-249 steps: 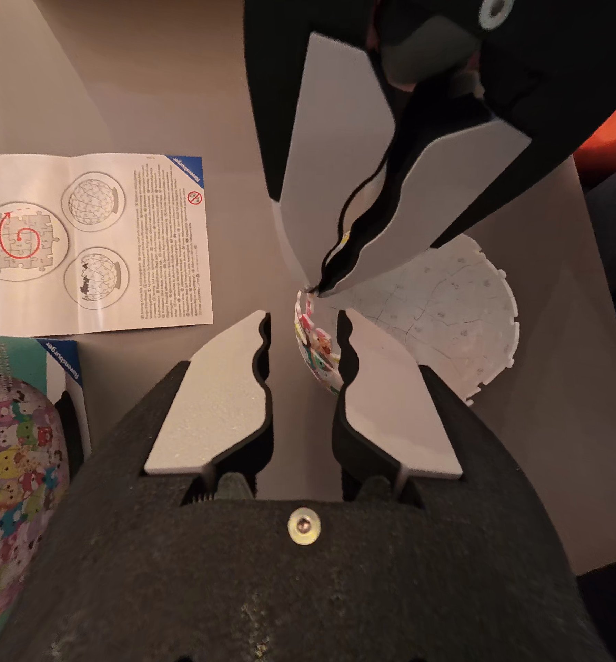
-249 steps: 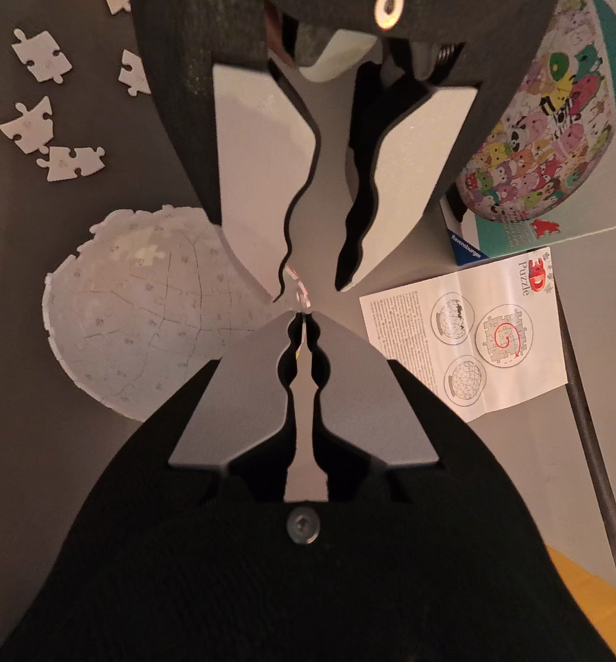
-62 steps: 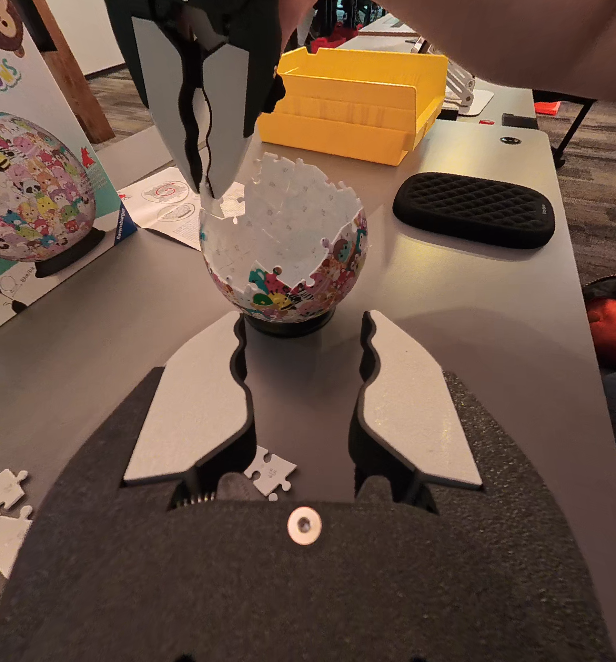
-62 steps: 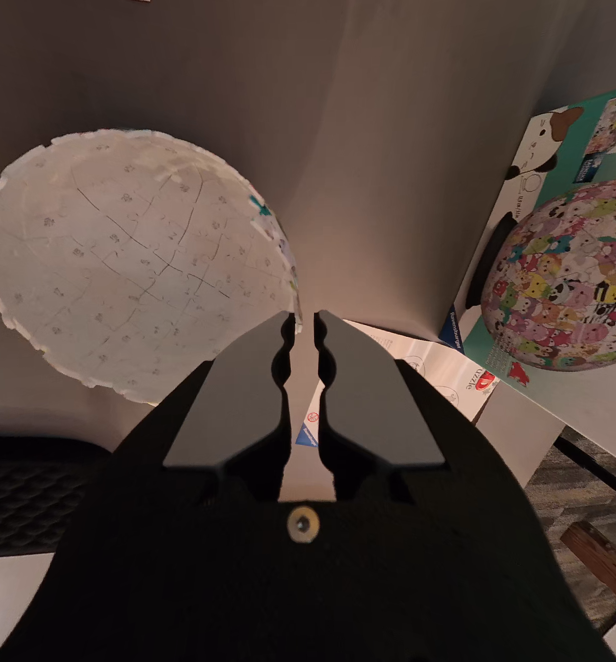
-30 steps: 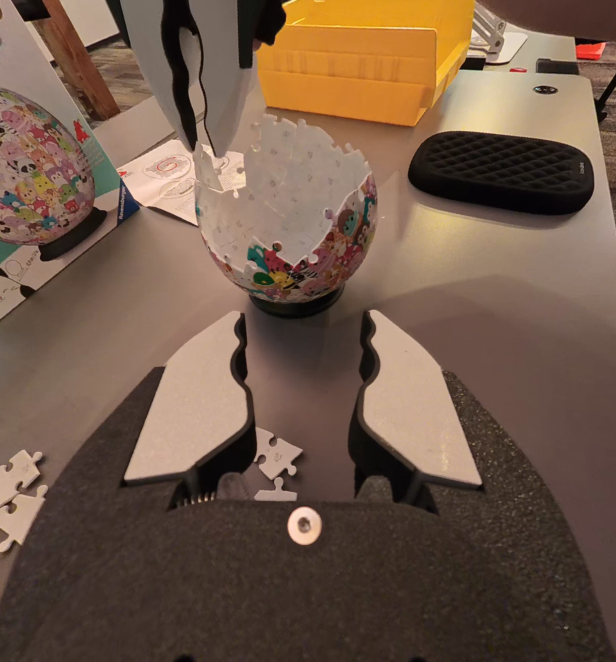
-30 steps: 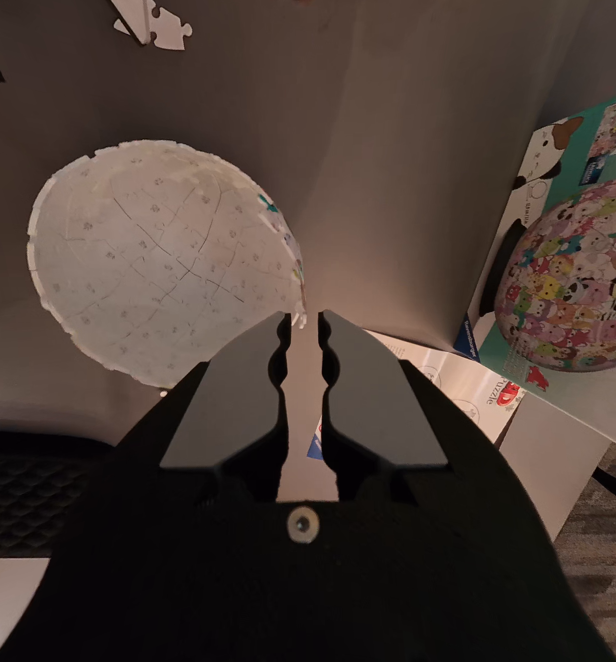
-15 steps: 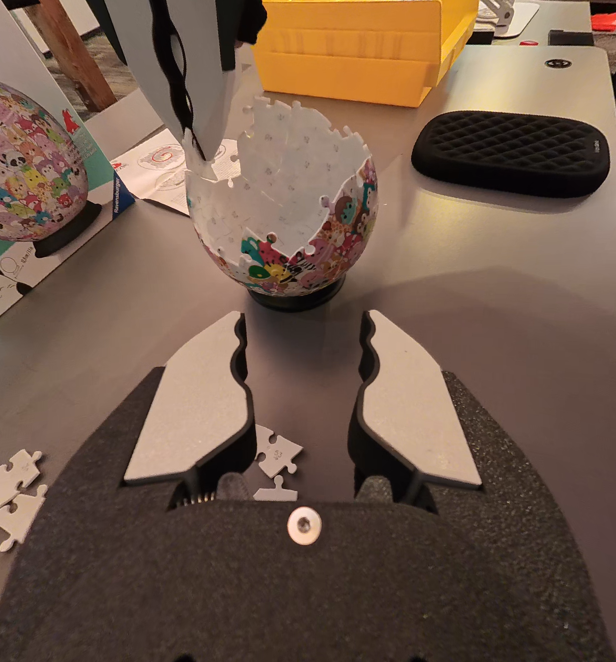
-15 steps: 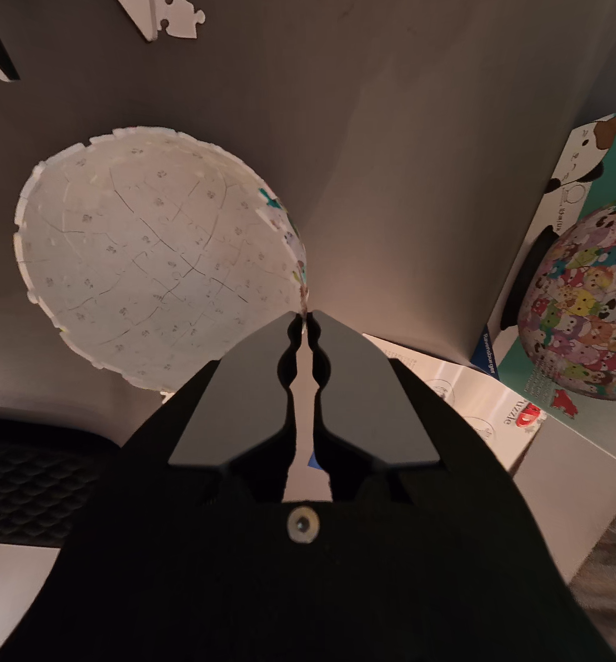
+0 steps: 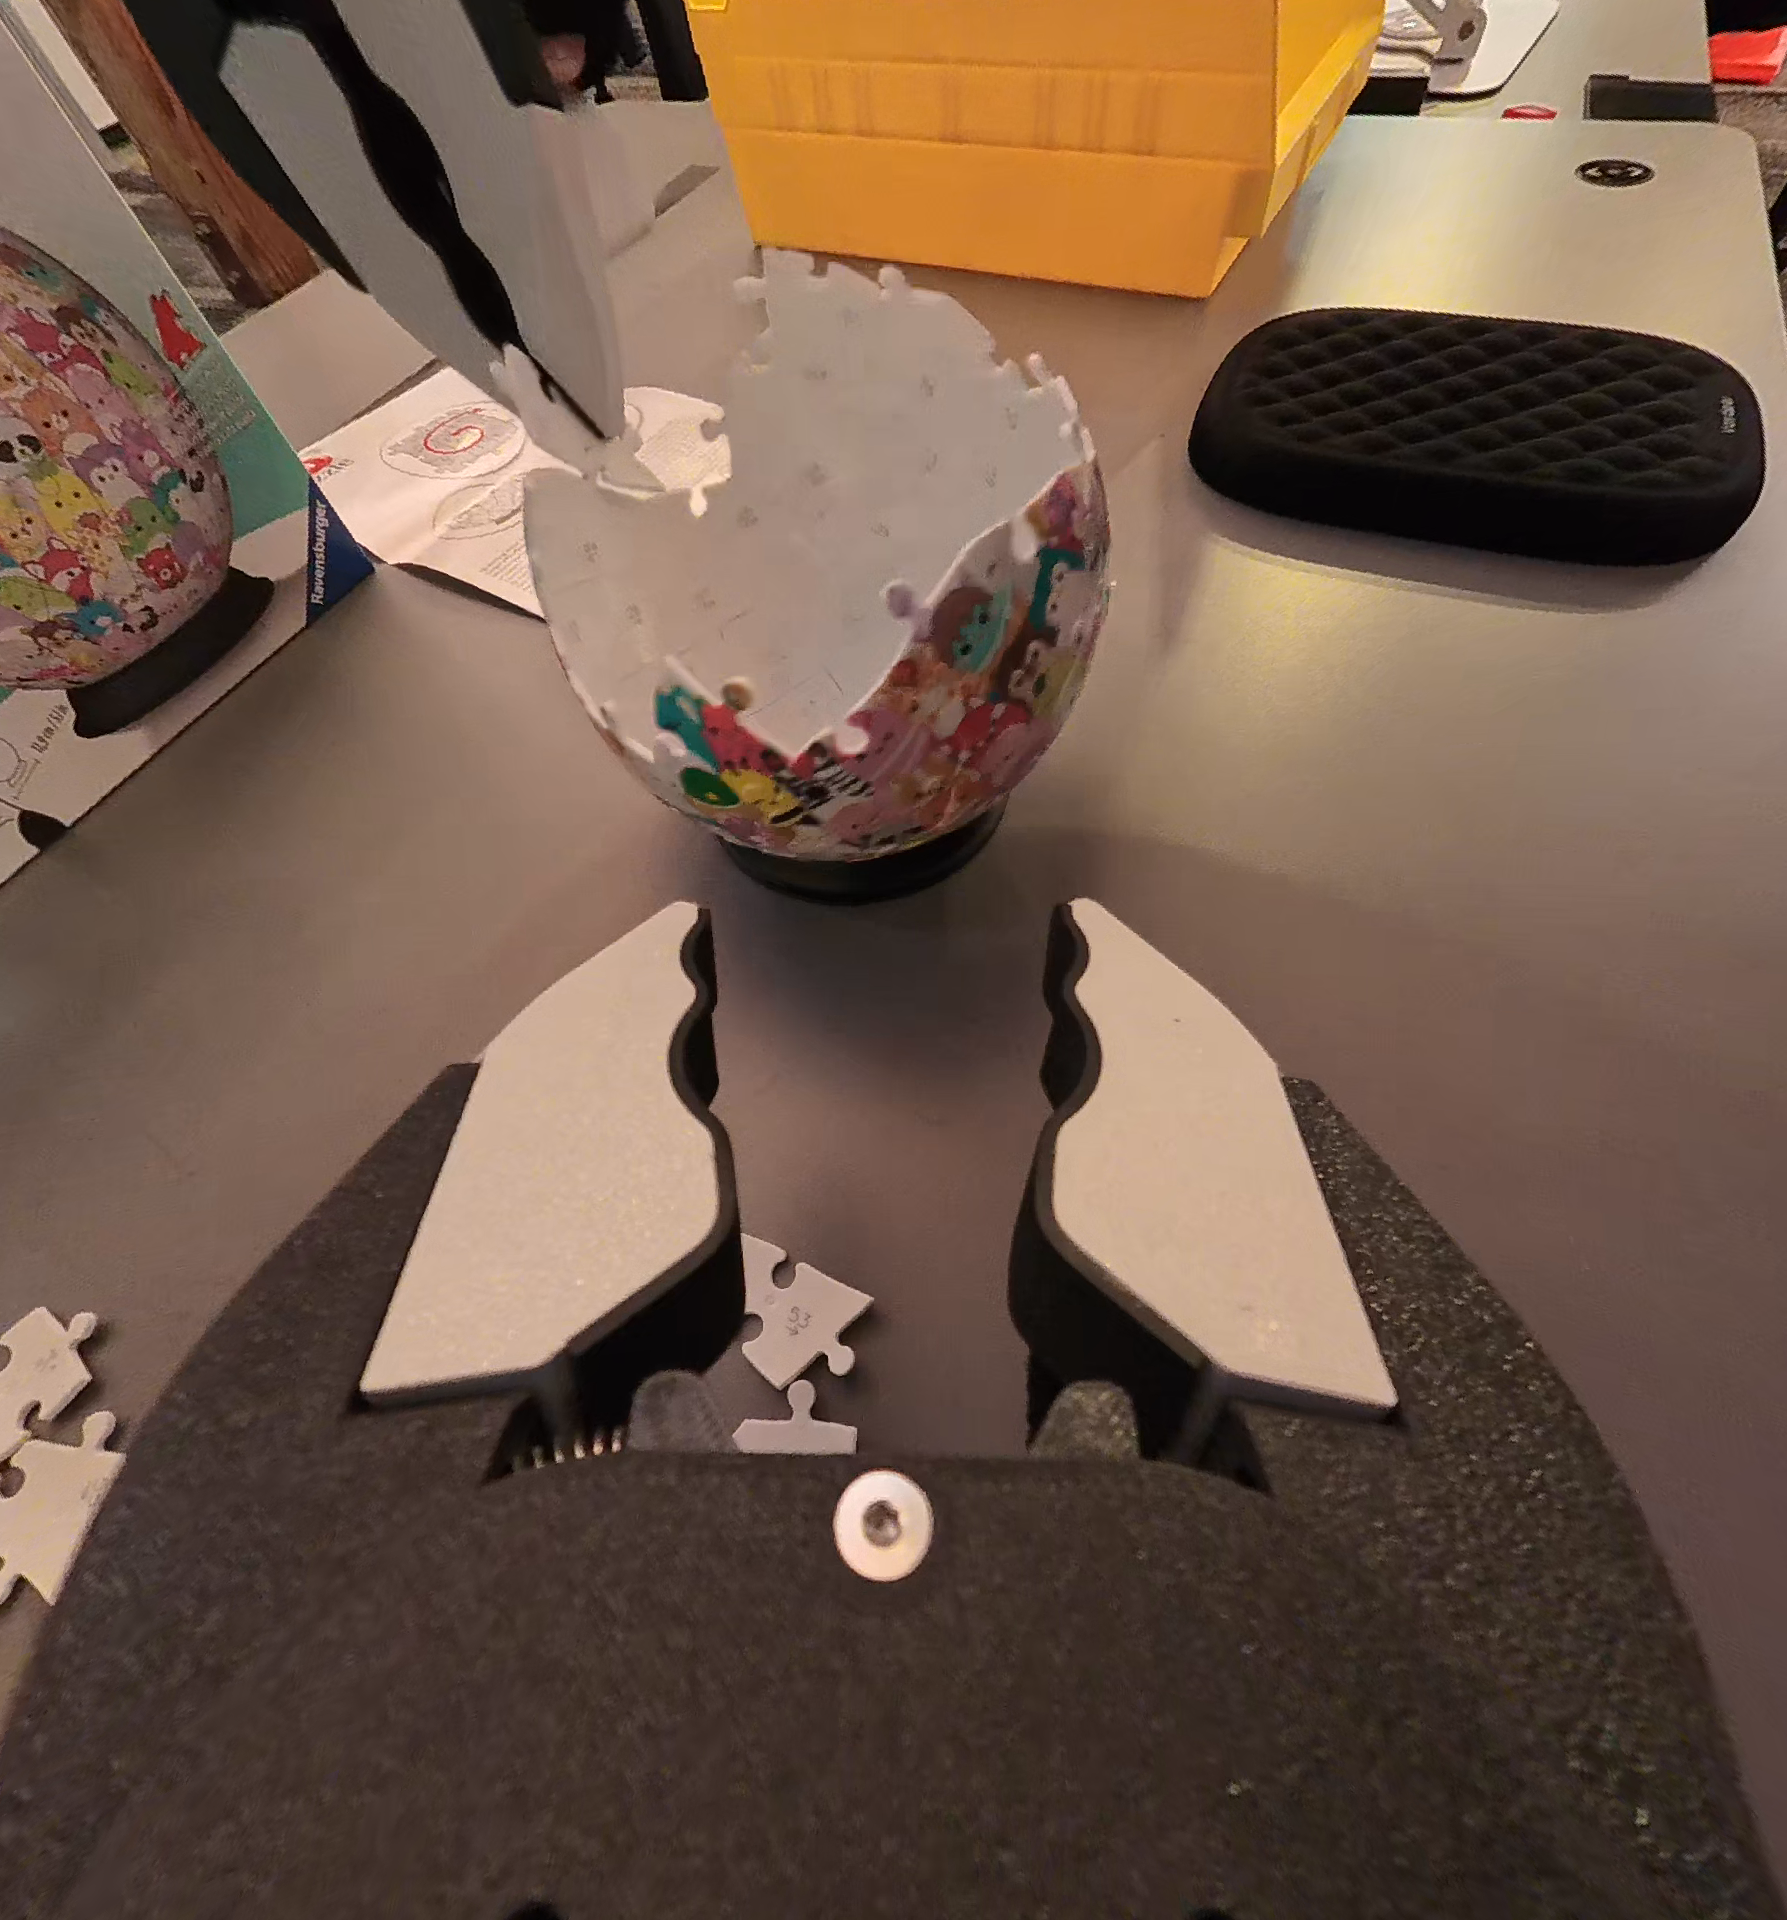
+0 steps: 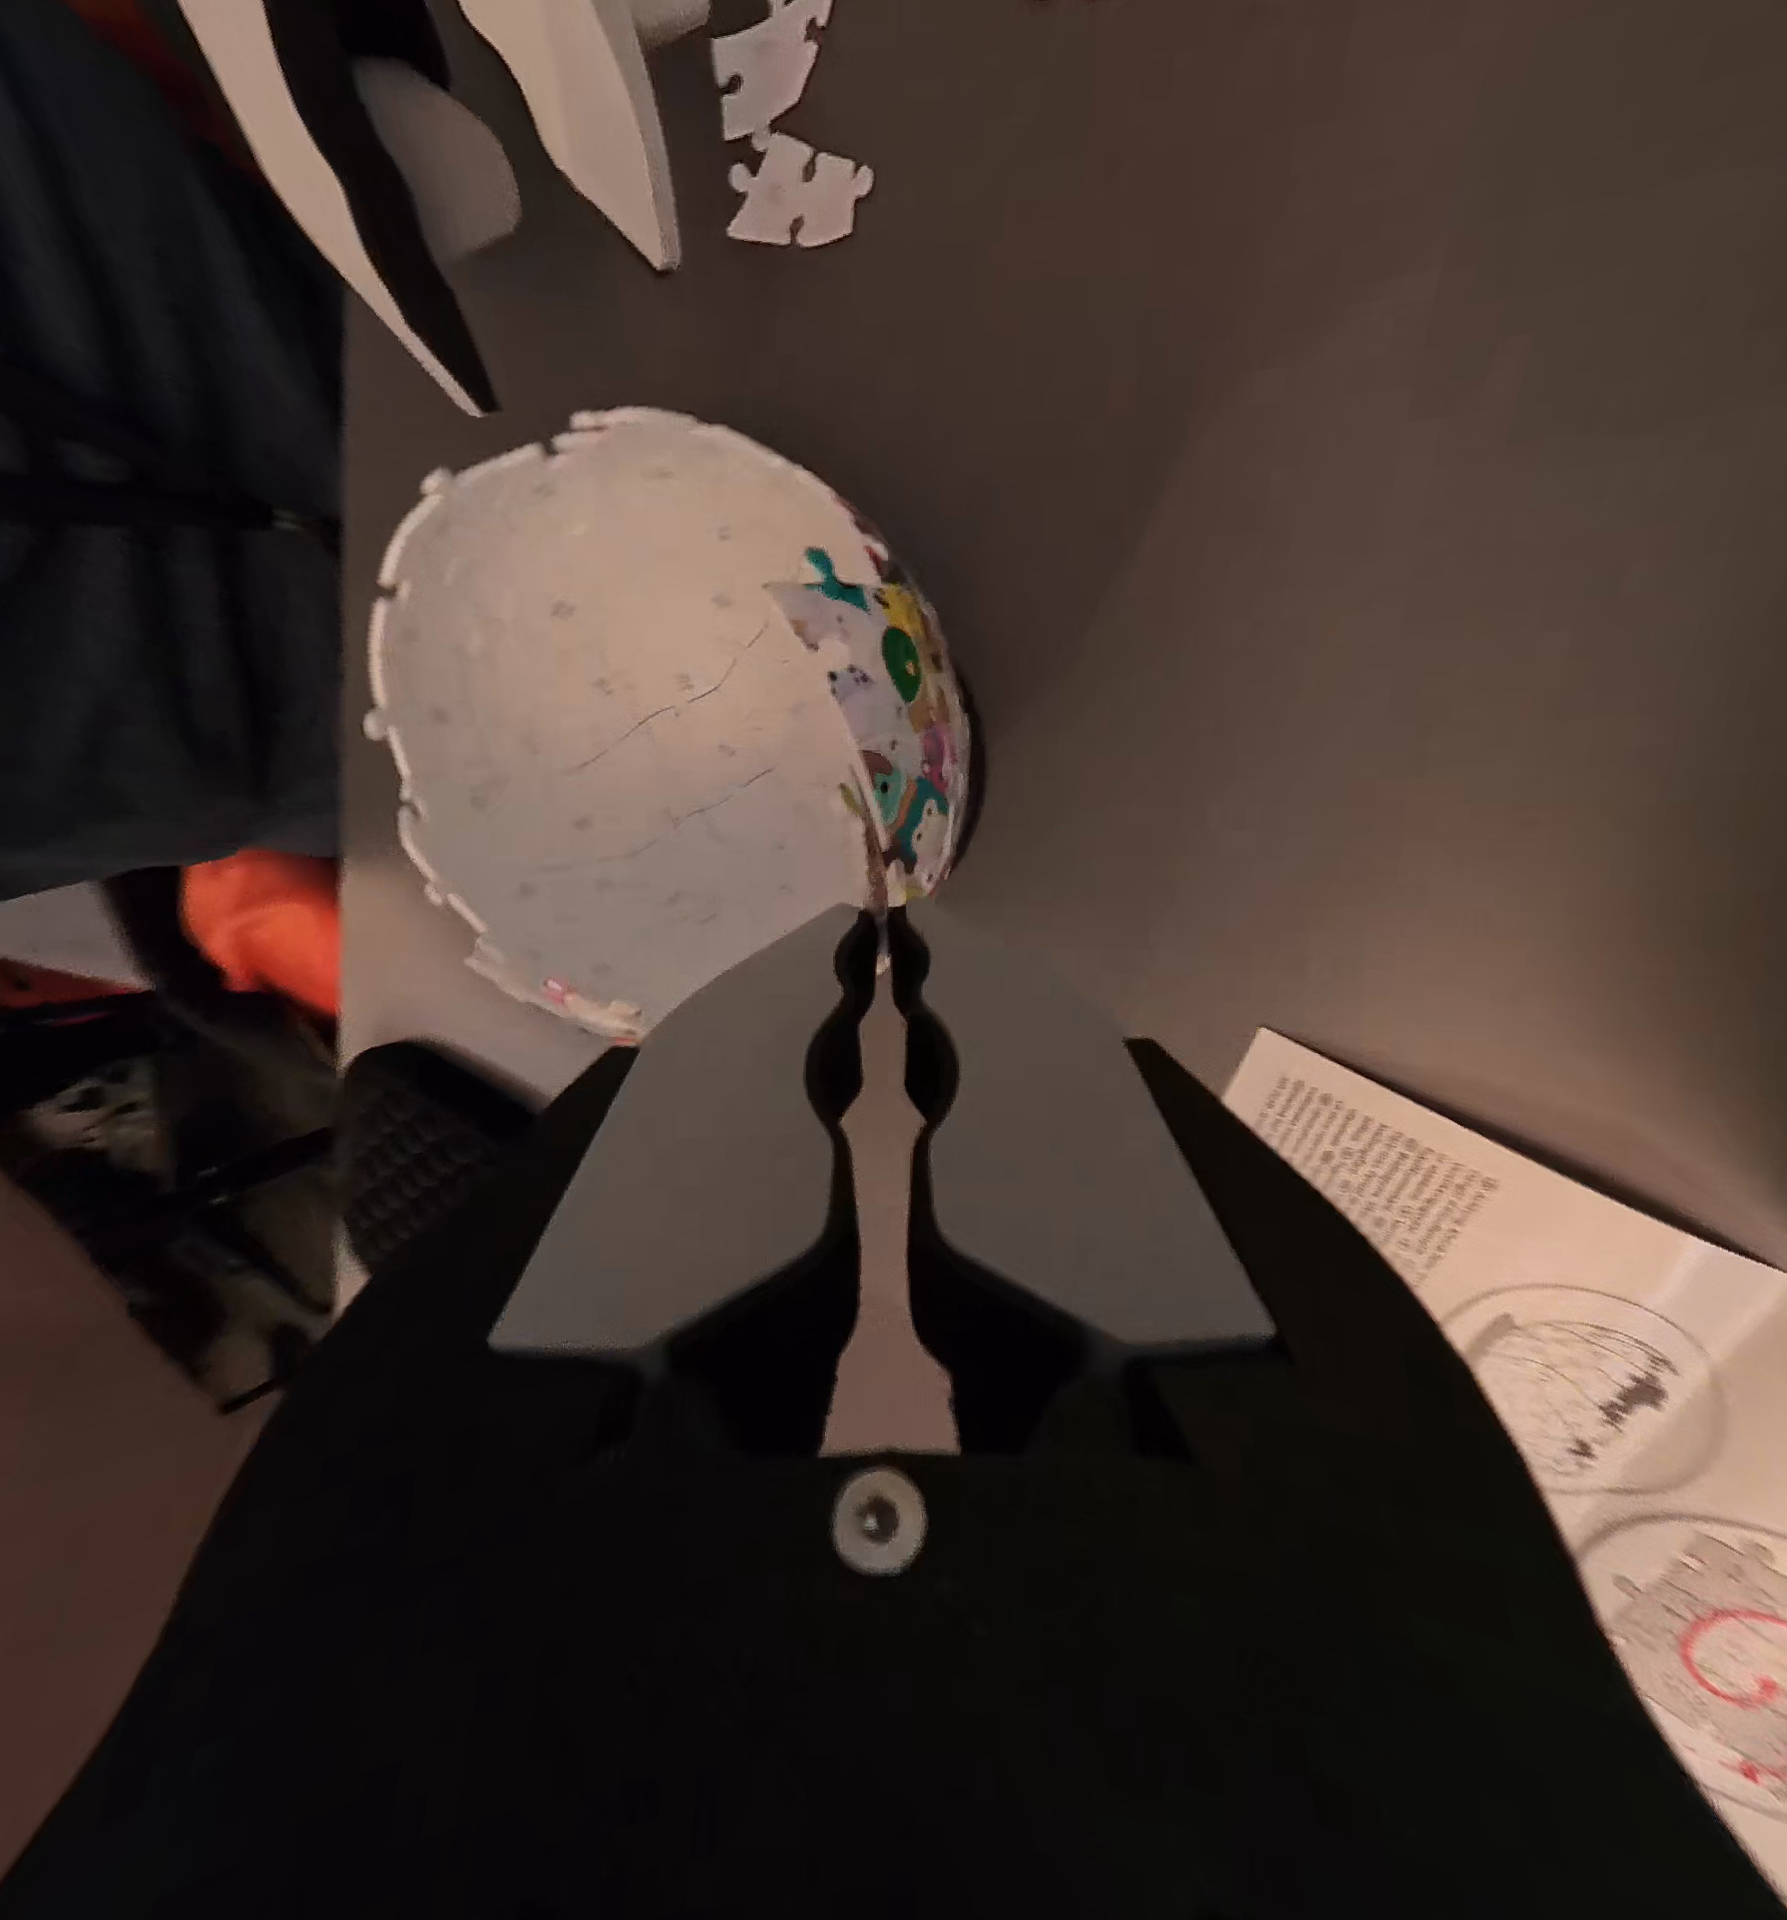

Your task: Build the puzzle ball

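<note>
The half-built puzzle ball (image 9: 827, 623) sits on a black ring stand (image 9: 863, 868) near the middle of the grey table (image 9: 1388, 935), its open top tilted toward the camera so the white inner faces of the pieces show, with the bright cartoon print on the outside at its lower right. Nothing loose can be seen lying inside the shell. The right gripper (image 9: 567, 416) comes down from 11 o'clock in the left wrist view, its fingers pressed together on a white puzzle piece (image 9: 650, 457) at the ball's rim; in its own view the tips (image 10: 876, 925) meet right at the shell's edge (image 10: 873, 831). The left gripper (image 9: 878, 935) hovers low at 6 o'clock of the ball, fingers spread wide and holding nothing, clear of the stand. Between its fingers two loose pieces (image 9: 801, 1320) lie on the table, and two more (image 9: 16, 1455) lie at 8 o'clock. The puzzle box (image 9: 58, 540) stands at 9 o'clock, with the folded instruction sheet (image 9: 432, 478) lying flat just behind the ball. A yellow bin (image 9: 993, 135) stands at 12 o'clock; what it holds cannot be told from here. A black quilted pad (image 9: 1481, 436) rests at 2 o'clock.
</note>
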Demonstrator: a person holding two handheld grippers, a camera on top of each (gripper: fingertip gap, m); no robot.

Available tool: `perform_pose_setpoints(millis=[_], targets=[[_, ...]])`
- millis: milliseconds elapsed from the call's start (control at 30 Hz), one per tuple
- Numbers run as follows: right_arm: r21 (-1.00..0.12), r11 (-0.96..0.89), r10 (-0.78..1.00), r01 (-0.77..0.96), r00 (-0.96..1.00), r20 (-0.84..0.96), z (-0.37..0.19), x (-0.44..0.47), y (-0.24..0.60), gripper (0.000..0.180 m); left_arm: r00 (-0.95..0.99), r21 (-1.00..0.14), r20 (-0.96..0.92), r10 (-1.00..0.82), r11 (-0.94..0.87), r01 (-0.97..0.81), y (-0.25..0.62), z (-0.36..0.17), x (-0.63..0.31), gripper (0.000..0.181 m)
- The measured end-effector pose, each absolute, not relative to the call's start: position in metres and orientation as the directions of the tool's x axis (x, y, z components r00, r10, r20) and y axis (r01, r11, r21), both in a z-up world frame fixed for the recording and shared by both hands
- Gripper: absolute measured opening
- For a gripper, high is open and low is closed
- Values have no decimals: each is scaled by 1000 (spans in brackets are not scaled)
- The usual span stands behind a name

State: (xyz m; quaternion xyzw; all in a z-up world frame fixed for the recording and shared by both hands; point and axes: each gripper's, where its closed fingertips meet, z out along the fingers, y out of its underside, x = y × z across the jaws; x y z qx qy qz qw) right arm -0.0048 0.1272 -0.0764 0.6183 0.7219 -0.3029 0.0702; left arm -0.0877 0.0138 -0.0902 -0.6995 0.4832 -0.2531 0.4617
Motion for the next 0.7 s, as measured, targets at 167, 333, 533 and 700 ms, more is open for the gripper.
perform_pose_setpoints(millis=[167,333,533,700], targets=[[-337,-9,731,941,-224,-645,-75,-1,121,4,405,-890,-93,-910,-106,-444,13,-91,-88,60],[-389,-34,685,921,-262,-679,-71,2,120,3,404,-893,-90,-910,-106,-437,14,-90,-87,60],[-445,-121,618,887,-283,-733,-66,4,117,3,394,-892,-100,-914,-93,-443,12,-90,-84,59],[-500,-172,632,849,-294,-717,-67,0,121,3,395,-897,-99,-913,-90,-433,13,-88,-83,59]])
